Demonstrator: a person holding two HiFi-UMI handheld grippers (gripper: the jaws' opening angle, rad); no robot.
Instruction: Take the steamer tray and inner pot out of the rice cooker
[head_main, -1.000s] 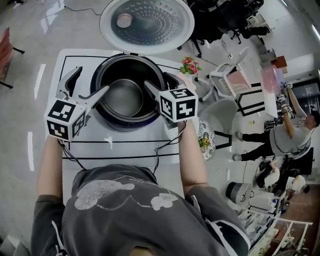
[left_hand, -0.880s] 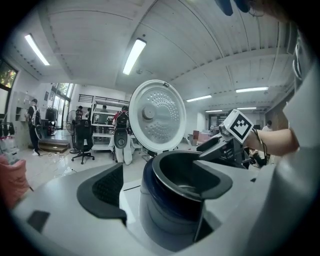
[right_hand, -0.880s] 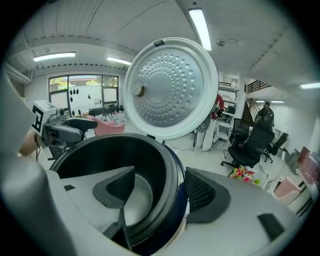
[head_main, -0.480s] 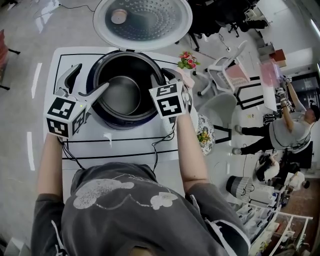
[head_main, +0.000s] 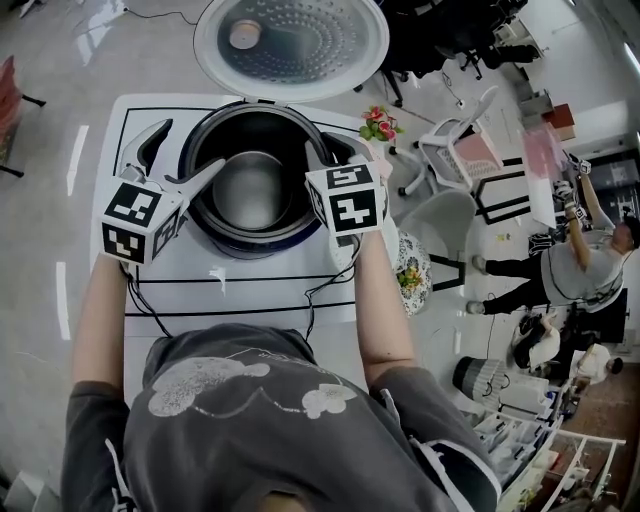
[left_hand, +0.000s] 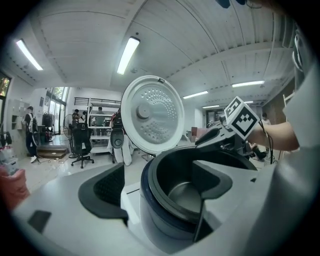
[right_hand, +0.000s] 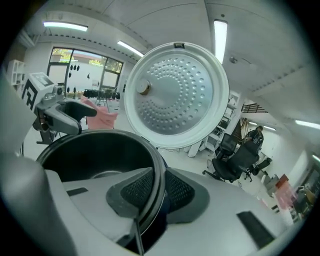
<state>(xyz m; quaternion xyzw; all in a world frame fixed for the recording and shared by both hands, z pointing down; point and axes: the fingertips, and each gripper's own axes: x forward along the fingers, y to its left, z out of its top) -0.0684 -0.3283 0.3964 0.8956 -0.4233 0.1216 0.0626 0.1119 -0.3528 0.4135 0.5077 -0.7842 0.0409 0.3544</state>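
While the right tongs (head_main: 330, 152) have just been closing, I can see in the right gripper view that their pads (right_hand: 136, 190) pinch the rim of the inner pot (head_main: 250, 190) on the rice cooker's (head_main: 255, 243) right side, one jaw inside the rim and one outside it. My left tongs (head_main: 188, 150) stand wide apart on the cooker's opposite side. One jaw hangs inside the pot, the other outside the cooker's wall, and neither pad presses on anything, so that hand holds nothing. The inner pot sits seated in the cooker, which stands on the white worktop (head_main: 240, 285) with its lid (head_main: 290, 45) swung up behind it. I cannot pick out a steamer tray inside; only dark walls and a shiny floor show. I judge the step in hand to be gripping the pot for lifting, with one side taken and the other not yet. Next I would want the left tongs to close on the rim opposite, then both hands to rise together, since a one-sided pull could tilt the pot and jam it against the cooker's wall
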